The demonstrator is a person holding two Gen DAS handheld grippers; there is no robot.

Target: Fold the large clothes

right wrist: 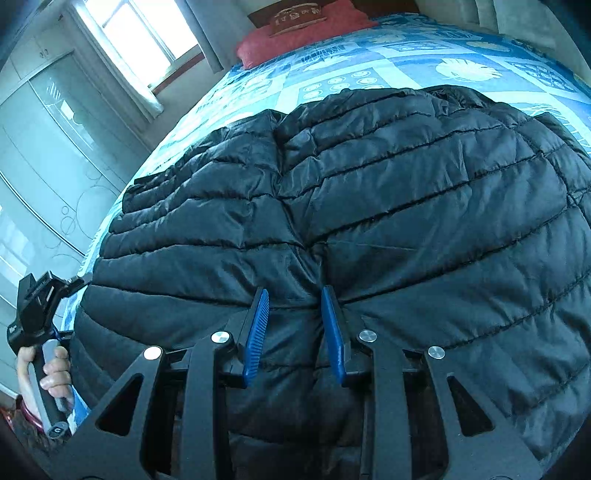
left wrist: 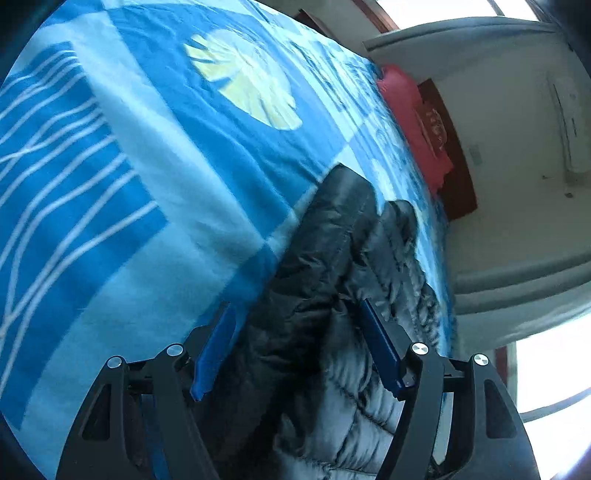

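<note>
A black quilted puffer jacket (right wrist: 406, 192) lies spread on a bed covered by a blue patterned bedspread (right wrist: 369, 66). My right gripper (right wrist: 293, 295) is at the jacket's near edge. Its blue pads (right wrist: 258, 317) pinch a bunched fold of the fabric, and creases run into the gap between them. In the left wrist view the jacket (left wrist: 332, 240) runs along the right side of the bedspread (left wrist: 129, 184). My left gripper (left wrist: 295, 308) stands wide open over the jacket's side edge, with fabric lying between the fingers but not pressed. A hand (right wrist: 51, 376) at the far left grips that gripper's handle.
A red pillow (right wrist: 295, 40) lies at the head of the bed in front of a dark wooden headboard (left wrist: 454, 173). A window (right wrist: 136, 33) with curtains and a glass-fronted wardrobe (right wrist: 44, 155) stand beyond the bed's left edge. An air conditioner (left wrist: 569, 125) hangs on the wall.
</note>
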